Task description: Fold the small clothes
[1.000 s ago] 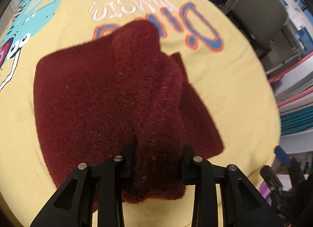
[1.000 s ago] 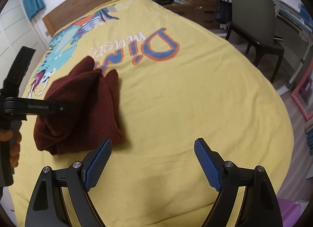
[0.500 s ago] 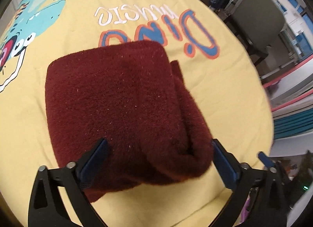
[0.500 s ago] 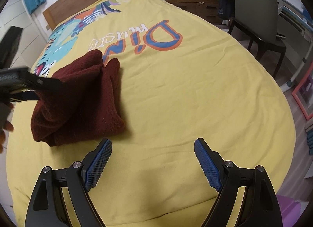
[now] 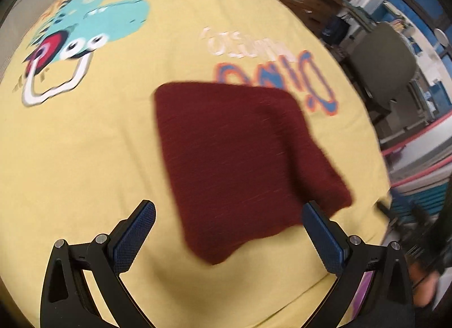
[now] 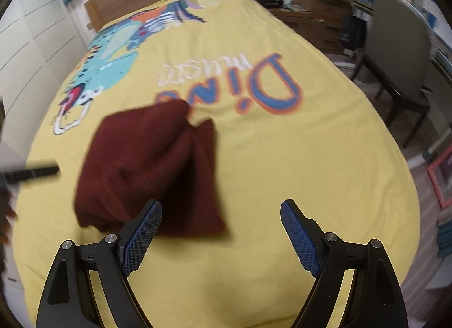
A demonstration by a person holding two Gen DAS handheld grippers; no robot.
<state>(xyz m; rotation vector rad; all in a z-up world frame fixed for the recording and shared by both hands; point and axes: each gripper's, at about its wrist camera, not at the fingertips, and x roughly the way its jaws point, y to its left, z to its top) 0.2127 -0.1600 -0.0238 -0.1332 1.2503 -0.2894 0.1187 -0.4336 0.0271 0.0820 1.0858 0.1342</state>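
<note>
Left wrist view: a second ago the left gripper [image 5: 228,232] was pinched on the near edge of the maroon garment [image 5: 243,158]; it has since let go, and the camera sits higher and further back. Its jaws now stand wide, nothing between the pads, and the near corner of the cloth shows beyond the gap without touching it. The garment lies folded into a compact block on the yellow bedspread [image 5: 99,144], covering part of the "Dino" lettering. Frame is motion-blurred, so the layers can't be counted here.

Right wrist view: the right gripper [image 6: 220,232] is wide and empty, same spread as before, but the viewpoint has shifted so the maroon garment [image 6: 149,164] is now just beyond its left finger [image 6: 141,240] instead of well off to the side. A ridge and a loose flap show on the garment's right edge. Part of the left gripper is a dark blur at the left border.

Judgement: the fold looks released and nearly finished. To finish well, clear both grippers fully without snagging the fuzzy fabric, then check the flap; if it sticks out, tuck or press it flat rather than re-pinching the whole stack.
</note>
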